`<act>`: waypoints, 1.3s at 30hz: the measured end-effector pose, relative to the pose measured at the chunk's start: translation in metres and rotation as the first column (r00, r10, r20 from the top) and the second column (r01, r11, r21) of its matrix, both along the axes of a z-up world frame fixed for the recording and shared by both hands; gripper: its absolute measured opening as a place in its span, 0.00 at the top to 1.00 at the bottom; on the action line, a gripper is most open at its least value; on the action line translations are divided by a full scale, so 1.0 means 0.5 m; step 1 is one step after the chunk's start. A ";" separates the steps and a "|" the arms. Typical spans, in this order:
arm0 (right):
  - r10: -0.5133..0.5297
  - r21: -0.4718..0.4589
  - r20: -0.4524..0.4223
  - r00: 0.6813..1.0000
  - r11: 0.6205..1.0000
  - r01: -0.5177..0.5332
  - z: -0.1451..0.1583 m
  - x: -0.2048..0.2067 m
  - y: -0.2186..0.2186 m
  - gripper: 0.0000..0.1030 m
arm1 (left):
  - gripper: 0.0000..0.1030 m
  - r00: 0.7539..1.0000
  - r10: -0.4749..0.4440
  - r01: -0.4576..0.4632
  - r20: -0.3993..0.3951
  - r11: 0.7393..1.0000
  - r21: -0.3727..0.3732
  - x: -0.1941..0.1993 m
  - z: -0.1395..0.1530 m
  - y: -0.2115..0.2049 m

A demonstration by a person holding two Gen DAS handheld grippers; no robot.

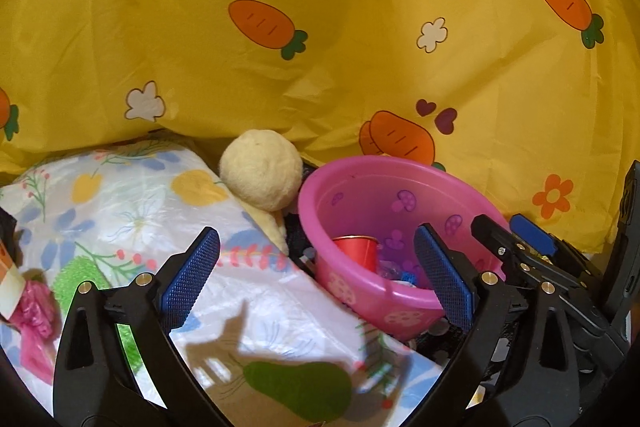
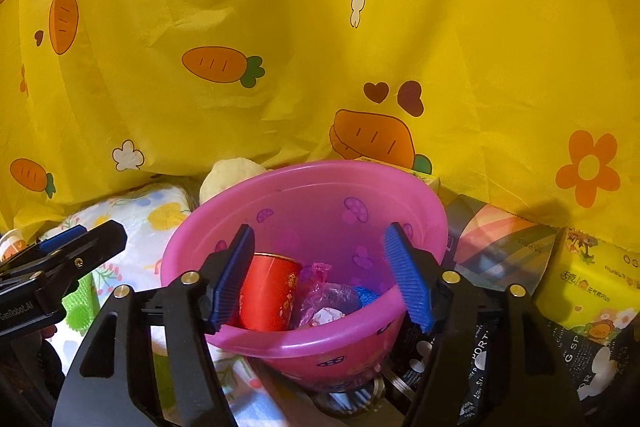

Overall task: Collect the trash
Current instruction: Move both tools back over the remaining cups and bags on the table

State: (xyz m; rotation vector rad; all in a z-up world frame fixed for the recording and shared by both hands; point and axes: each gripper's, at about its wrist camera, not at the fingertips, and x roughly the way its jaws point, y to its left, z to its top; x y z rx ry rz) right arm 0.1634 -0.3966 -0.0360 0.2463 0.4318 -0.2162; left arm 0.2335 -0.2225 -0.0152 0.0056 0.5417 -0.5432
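A cluttered corner of a home, judging by soft household goods. A yellow cloth (image 2: 400, 27) printed with carrots and flowers hangs as a backdrop. In front of it sits a pink plastic basin (image 2: 304, 343). Left of the basin lie a floral plastic-wrapped bundle (image 1: 132, 203) and a cream plush toy (image 1: 262, 175); right of it, tissue packs (image 2: 588, 287).

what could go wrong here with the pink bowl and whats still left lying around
1. The pink bowl looks tilted, propped on clutter; a nudge from the right tool, open over its rim, might tip out the red cup and wrappers.
2. The pink wrapper lies off to the left tool's side and could be overlooked.
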 end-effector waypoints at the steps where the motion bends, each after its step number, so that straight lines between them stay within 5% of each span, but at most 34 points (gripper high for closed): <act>1: -0.001 -0.002 0.002 1.000 1.000 0.001 0.001 -0.003 0.004 0.24 | 0.06 1.000 0.018 -0.018 0.004 1.000 0.002 -0.005 0.001 0.011; 3: -0.005 -0.006 0.004 1.000 1.000 0.005 0.002 -0.010 0.011 0.16 | 0.06 0.999 0.047 -0.047 0.011 0.999 0.010 -0.015 0.003 0.030; 16: 0.042 0.003 0.010 0.999 0.999 -0.042 0.008 -0.057 0.084 0.15 | 0.06 0.963 0.266 -0.269 0.043 0.960 0.078 -0.076 0.002 0.163; 39: 0.293 -0.025 -0.024 0.956 0.956 -0.293 0.007 -0.039 0.338 0.15 | 0.06 0.839 0.545 -0.543 -0.007 0.837 0.060 -0.111 -0.011 0.452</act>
